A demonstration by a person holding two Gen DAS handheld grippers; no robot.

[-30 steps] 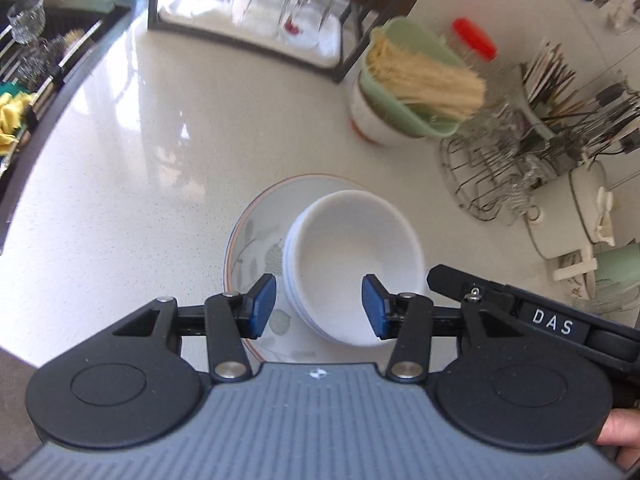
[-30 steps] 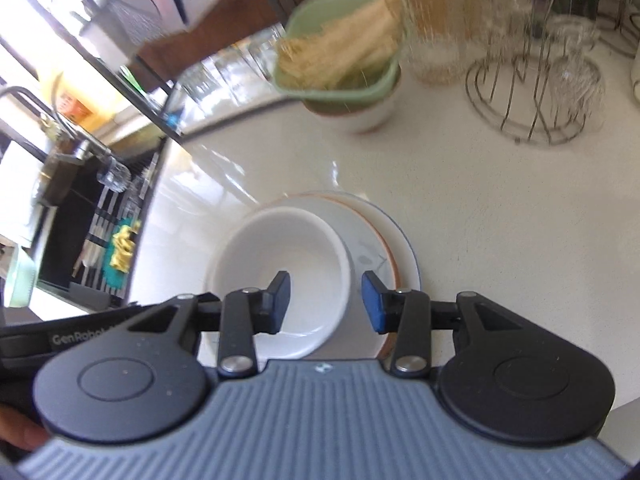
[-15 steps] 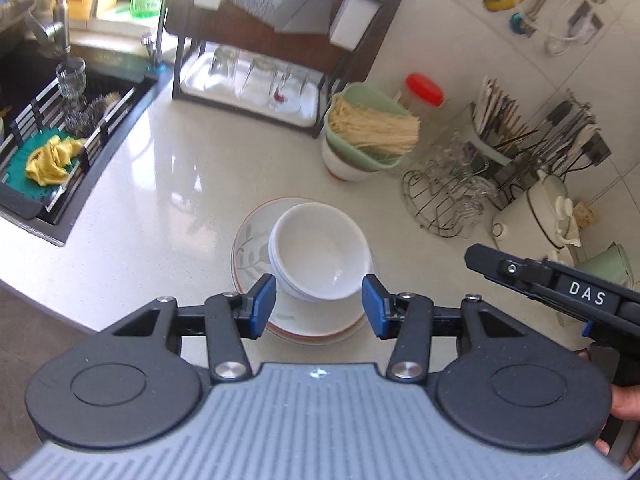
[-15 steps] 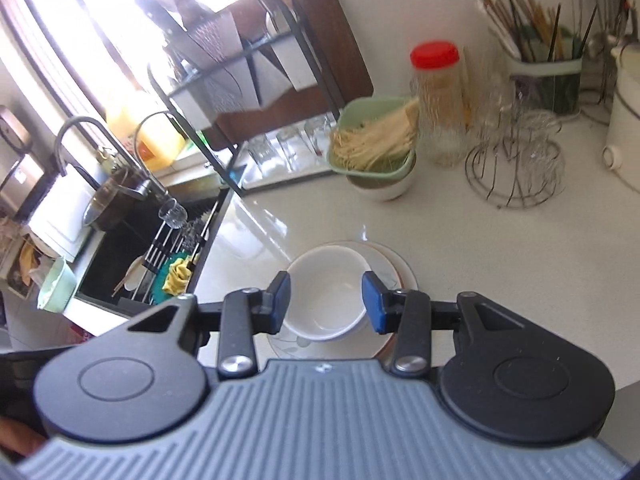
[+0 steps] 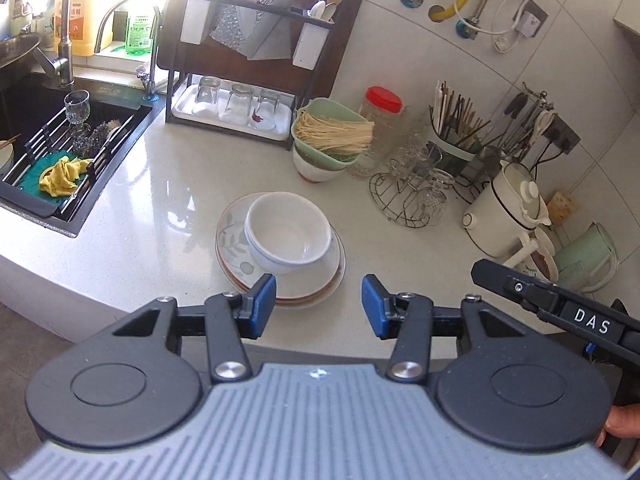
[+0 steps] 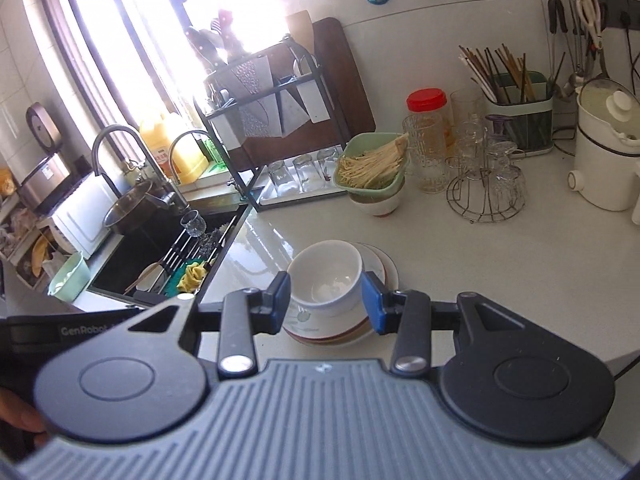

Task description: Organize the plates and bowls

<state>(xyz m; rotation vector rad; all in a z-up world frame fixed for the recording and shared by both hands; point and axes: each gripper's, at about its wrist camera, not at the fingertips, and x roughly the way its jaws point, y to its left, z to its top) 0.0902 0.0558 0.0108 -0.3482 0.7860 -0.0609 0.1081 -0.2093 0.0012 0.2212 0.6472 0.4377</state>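
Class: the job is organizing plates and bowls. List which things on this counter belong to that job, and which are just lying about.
Belongs to the job:
white bowls
plates

Just lying about:
green basket of noodles
red-lidded jar
wire glass rack
white pot
yellow cloth

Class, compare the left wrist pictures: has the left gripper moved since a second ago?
Yes. The left gripper has pulled back and up from the white bowl, which looks smaller now, with the sink in view.

White bowls (image 5: 289, 233) nested upright atop stacked leaf-patterned plates (image 5: 234, 236) on pale countertop (image 5: 160, 200)
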